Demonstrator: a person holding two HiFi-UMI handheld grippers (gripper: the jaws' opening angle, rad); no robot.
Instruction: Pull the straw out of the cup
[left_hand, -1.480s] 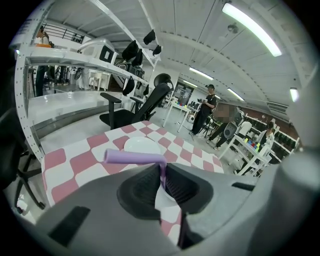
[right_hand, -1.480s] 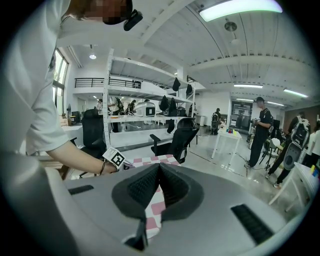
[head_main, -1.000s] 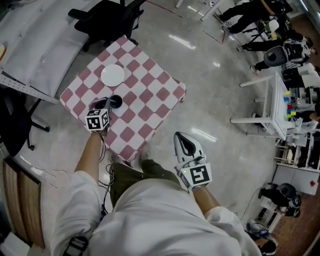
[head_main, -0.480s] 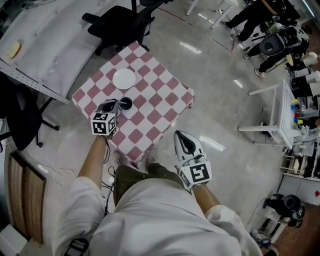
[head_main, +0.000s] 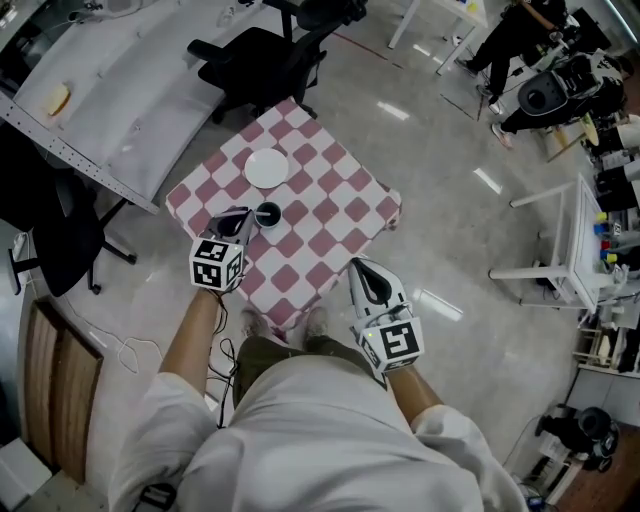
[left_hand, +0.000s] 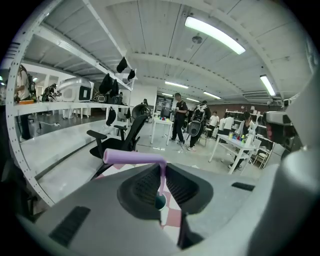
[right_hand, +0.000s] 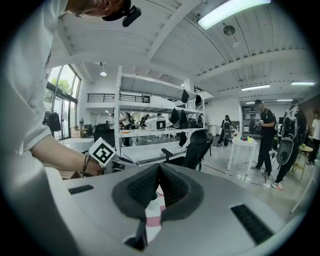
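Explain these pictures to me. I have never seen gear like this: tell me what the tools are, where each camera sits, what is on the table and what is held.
There is no robot here. A person holds a two-jaw claw in each hand, and each claw carries a cube with square markers. One picture comes from a camera on the person's head, looking steeply down. The other two come from cameras that ride on the claws and look along their jaws. Below stands a small table with a pink-and-white checked cloth. On it are a round white plate and a dark round cup. The left claw is shut on a bent purple plastic straw, with the cup showing beneath it. The right claw is shut and holds nothing.
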